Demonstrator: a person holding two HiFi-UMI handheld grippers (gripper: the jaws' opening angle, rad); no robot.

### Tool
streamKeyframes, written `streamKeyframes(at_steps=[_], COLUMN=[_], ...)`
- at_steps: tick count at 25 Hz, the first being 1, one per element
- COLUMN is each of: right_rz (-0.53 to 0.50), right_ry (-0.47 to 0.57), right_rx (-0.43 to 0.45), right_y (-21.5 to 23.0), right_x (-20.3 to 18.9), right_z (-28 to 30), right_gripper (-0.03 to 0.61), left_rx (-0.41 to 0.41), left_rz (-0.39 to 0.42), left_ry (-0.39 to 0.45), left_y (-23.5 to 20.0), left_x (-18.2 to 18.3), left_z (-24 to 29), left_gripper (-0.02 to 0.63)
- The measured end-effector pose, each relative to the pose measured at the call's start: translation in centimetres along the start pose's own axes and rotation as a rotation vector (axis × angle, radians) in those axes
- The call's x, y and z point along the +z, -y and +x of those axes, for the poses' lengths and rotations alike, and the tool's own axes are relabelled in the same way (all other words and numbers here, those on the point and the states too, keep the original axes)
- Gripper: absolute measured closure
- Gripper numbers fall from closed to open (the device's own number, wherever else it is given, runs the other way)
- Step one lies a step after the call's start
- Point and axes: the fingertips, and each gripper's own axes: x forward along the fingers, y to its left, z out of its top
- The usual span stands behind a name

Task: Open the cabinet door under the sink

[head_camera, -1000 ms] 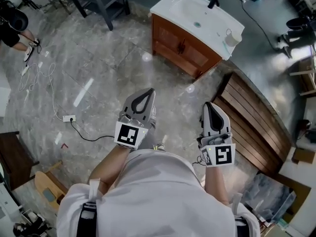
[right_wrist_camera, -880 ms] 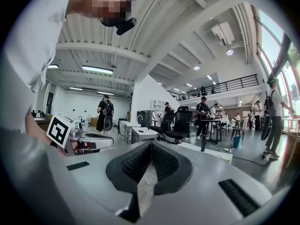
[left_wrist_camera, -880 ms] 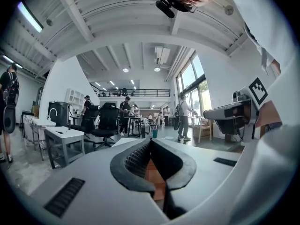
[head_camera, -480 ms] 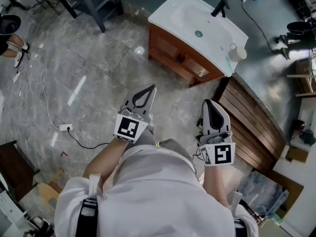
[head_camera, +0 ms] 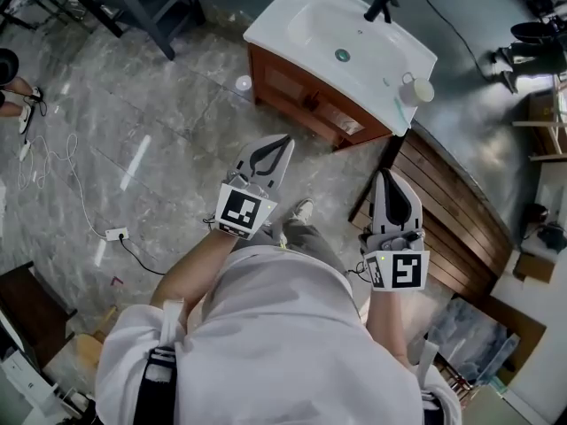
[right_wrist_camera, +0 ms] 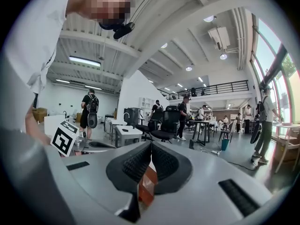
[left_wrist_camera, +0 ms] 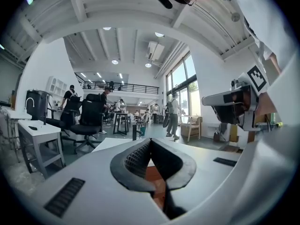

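We hold both grippers out ahead of us in the middle of the head view, each pointing up the frame toward the sink cabinet (head_camera: pixel 310 104). The left gripper (head_camera: pixel 285 142) has its jaws closed together with nothing between them. In its own view the ribbed pads (left_wrist_camera: pixel 136 158) meet at the tips. The right gripper (head_camera: pixel 387 177) is the same: jaws pressed together and empty.

The sink cabinet stands in the upper middle of the head view, well apart from both grippers. It is a brown wooden box under a white sink (head_camera: pixel 310 25) with a black faucet (head_camera: pixel 381 5). Its doors (head_camera: pixel 292 91) face the lower left of the frame and look closed. A white cup (head_camera: pixel 416 89) sits at the sink's right corner. A dark slatted wooden platform (head_camera: pixel 443 211) lies on the grey floor (head_camera: pixel 133 122) at the right, next to the right gripper.
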Motion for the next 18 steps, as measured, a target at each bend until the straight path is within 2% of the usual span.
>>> streamKeyframes(at_steps=[5, 13, 18], right_rz=[-0.015, 0.019, 0.052], right_ry=[-0.004, -0.067, -0.091], right_rx=[0.036, 0.124, 0.172], right_y=[3.6, 6.2, 7.0], right_x=[-0.4, -6.1, -9.7], right_z=[2.5, 8.8, 12.0], right_gripper=[0.546, 0.546, 0.546], left_rx=[0.041, 0.113, 0.110], left_rz=[0.016, 0.017, -0.005], left_ry=[0.006, -0.080, -0.144], left_y=[0.3, -3.1, -4.4], left_x=[0.7, -4.6, -8.4], left_z=[2.9, 8.6, 11.4], left_gripper=[0.601, 0.601, 0.595])
